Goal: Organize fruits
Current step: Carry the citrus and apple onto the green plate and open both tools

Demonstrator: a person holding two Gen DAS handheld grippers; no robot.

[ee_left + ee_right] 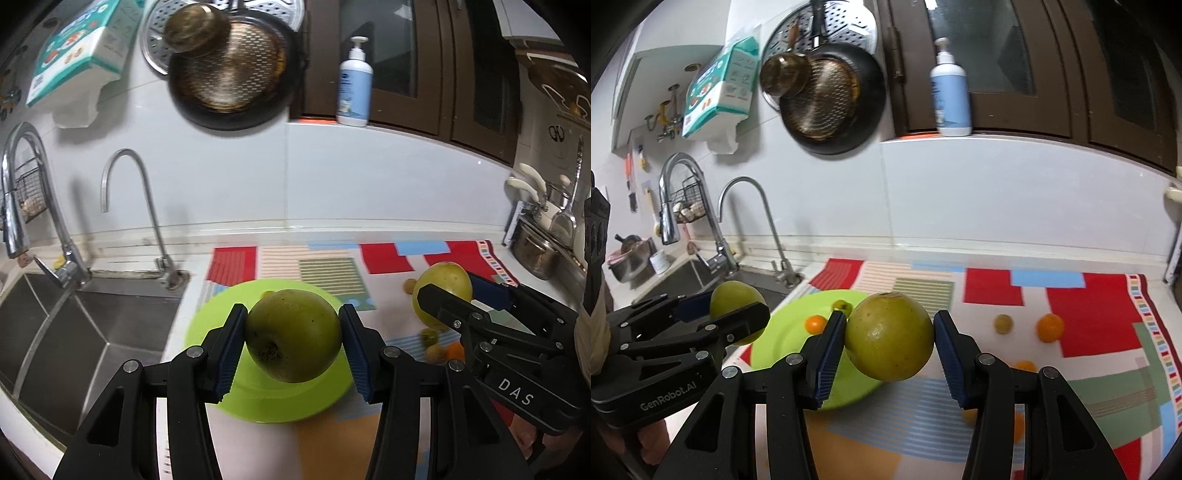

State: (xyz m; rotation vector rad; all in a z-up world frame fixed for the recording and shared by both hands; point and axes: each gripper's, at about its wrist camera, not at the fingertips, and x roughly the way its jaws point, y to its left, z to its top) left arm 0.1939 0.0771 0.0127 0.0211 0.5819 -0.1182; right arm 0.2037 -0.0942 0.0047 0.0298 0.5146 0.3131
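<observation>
Each tool grips a big fruit, the left tool [293, 338] over the plate [207, 325] and the right tool [890, 338] beside it, so they could bump and drop one.

two green pomelos [293, 334] [889, 335] held above lime plate [207, 325]

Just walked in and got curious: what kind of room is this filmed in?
Almost certainly a home kitchen: a steel sink with a curved faucet, a frying pan hanging on the tiled wall, and fruit going onto a green plate on the counter.
</observation>
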